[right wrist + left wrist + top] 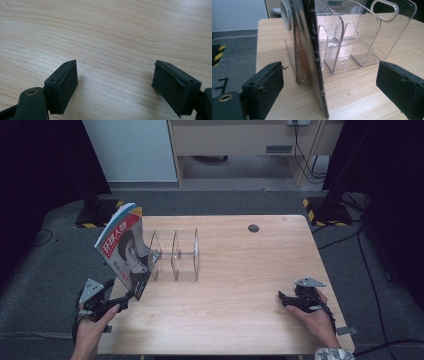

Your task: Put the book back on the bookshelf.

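Glossy magazine (312, 57) stands on edge in the end slot of the clear rack (352, 42), its lower corner between your left hand-held gripper's (329, 87) wide-open jaws, while your right hand-held gripper (287, 299), also open and empty, rests well apart on the bench (235, 295).

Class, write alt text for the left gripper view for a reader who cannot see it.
A magazine stands on edge in the end slot of a clear acrylic file rack on a wooden table. The left hand-held gripper is open, one black jaw on each side of the magazine's near edge.
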